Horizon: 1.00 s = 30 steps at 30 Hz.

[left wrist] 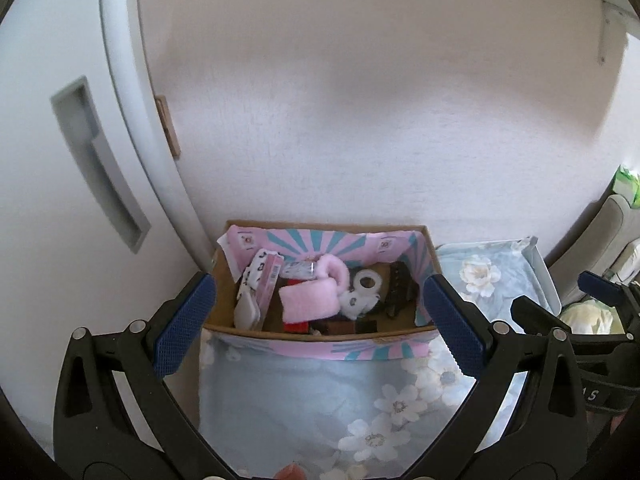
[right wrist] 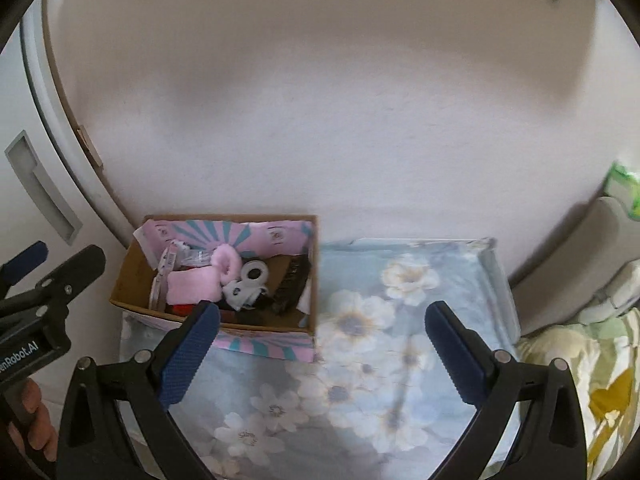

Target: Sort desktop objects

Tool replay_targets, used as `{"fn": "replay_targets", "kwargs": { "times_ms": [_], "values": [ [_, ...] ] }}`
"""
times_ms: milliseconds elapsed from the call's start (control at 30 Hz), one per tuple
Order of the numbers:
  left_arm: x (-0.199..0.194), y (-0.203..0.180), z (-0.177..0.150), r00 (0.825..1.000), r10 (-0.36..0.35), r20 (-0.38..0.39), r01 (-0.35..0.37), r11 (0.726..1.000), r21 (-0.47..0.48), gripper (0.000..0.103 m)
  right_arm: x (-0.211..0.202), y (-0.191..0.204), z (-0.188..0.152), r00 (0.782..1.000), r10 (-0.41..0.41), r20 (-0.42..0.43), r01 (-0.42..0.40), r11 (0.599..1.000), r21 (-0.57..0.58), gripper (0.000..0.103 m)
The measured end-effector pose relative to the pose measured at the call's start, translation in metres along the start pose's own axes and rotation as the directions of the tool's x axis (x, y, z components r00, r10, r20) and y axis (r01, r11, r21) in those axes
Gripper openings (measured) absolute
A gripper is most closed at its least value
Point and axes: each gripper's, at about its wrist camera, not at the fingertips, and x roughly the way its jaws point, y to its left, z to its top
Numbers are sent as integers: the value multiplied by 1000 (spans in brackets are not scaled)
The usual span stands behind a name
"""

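Note:
A cardboard box (left wrist: 218, 308) lined with pink and teal paper stands on a blue flowered cloth (left wrist: 304, 408) against the wall. Inside it lie a pink fluffy roll (left wrist: 308, 300), a white tape roll (left wrist: 366, 281), a black comb-like item (left wrist: 400, 292), a spotted white packet (left wrist: 256, 276) and small red and dark items. My left gripper (left wrist: 320, 316) is open and empty, its blue pads either side of the box. My right gripper (right wrist: 322, 344) is open and empty, over the cloth right of the box (right wrist: 132, 280). The roll (right wrist: 192, 286) shows there too.
A white door with a recessed handle (left wrist: 96, 168) is at the left. A white wall (left wrist: 360, 120) rises behind the box. A grey cushion (right wrist: 600, 248) with a green packet (right wrist: 624, 188) and a yellow-patterned fabric (right wrist: 592, 380) lie at the right.

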Motion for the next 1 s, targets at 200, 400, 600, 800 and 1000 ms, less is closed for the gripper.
{"fn": "replay_targets", "kwargs": {
  "times_ms": [200, 400, 600, 800, 1000],
  "values": [
    [-22, -14, -9, 1000, -13, 12, 13, 1000, -5, 103, -14, -6, -11, 1000, -1, 29, 2, 1000, -17, 102],
    [-28, -28, -10, 1000, 0, 7, 0, 1000, 14, 103, -16, -13, -15, 1000, 4, 30, -3, 1000, -15, 102],
    [-27, -35, -9, 1000, 10, -6, -10, 1000, 0, 103, -15, -22, -12, 1000, 11, 23, -11, 1000, -14, 102],
    [-20, -47, -6, 999, 27, -33, -27, 1000, -4, 103, -9, -33, -9, 1000, 18, 11, -18, 1000, -8, 102],
    [-11, -58, -5, 996, 58, -67, -59, 998, -14, 103, 2, -43, -7, 999, 49, -11, -49, 999, -6, 102]
  ]
}}
